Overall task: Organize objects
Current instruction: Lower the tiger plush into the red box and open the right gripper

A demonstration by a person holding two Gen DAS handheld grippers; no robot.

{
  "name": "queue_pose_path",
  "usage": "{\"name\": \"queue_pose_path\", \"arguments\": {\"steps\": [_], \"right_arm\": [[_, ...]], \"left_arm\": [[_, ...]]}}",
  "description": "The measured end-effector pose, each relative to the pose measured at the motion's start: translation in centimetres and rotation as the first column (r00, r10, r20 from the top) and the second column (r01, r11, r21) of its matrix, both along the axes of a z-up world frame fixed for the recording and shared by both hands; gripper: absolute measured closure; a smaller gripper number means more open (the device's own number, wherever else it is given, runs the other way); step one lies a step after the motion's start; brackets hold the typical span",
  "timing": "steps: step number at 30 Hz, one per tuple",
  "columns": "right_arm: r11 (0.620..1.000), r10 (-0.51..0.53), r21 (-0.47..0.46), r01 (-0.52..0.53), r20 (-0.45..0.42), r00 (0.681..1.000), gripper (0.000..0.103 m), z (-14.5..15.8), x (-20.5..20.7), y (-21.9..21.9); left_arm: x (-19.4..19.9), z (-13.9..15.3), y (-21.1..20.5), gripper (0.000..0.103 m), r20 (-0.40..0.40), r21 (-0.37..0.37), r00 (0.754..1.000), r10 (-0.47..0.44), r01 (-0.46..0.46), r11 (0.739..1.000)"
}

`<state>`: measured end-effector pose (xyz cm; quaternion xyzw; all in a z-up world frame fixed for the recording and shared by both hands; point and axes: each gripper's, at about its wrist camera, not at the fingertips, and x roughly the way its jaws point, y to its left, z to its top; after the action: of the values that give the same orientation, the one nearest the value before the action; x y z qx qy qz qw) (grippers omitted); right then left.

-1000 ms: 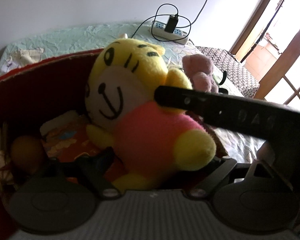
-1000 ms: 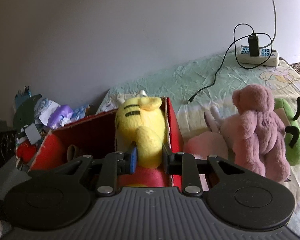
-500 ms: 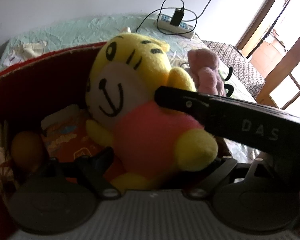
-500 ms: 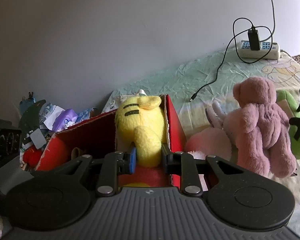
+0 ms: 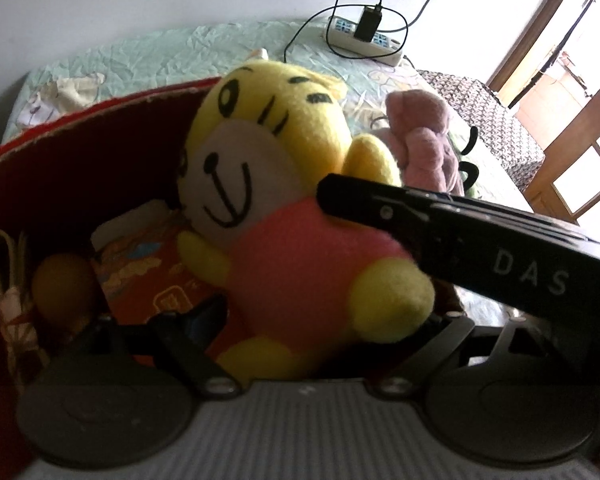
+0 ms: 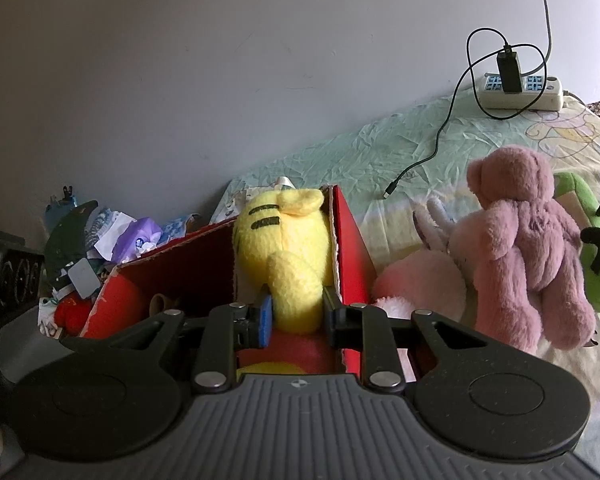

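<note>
A yellow plush toy (image 5: 292, 264) with a white face and pink belly sits upright in the right end of a red cardboard box (image 5: 80, 152). My left gripper (image 5: 324, 320) stands wide around its belly. The left fingertip (image 5: 212, 312) lies against the pink fabric and the other one is hidden behind a yellow foot. In the right wrist view the plush toy (image 6: 284, 240) shows its back, and my right gripper (image 6: 296, 314) is shut on its yellow arm. One black finger (image 5: 420, 220) of that gripper crosses the left wrist view.
The box (image 6: 348, 248) also holds an orange ball (image 5: 64, 288) and a printed packet (image 5: 148, 264). A mauve bear (image 6: 528, 248), a pale pink plush (image 6: 420, 284) and a green plush (image 6: 596, 264) lie on the bed right of it. A power strip (image 6: 520, 92) is by the wall, clutter (image 6: 112, 240) at left.
The right jaws have narrowed a little onto the plush's arm. The left wrist has tilted slightly. The plush stays where it was in the box.
</note>
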<state>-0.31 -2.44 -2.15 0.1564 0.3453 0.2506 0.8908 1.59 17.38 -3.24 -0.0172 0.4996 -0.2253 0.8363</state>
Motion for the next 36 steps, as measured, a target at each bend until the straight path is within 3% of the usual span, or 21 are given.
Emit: {"name": "queue_pose_path", "arguments": {"steps": [36], "right_arm": [[0.999, 0.026, 0.035, -0.025, -0.011, 1.0, 0.076, 0.5, -2.8, -1.5]], "left_arm": [[-3.7, 2.2, -0.7, 0.01, 0.12, 0.112, 0.98, 0.157, -0.171, 0.979]]}}
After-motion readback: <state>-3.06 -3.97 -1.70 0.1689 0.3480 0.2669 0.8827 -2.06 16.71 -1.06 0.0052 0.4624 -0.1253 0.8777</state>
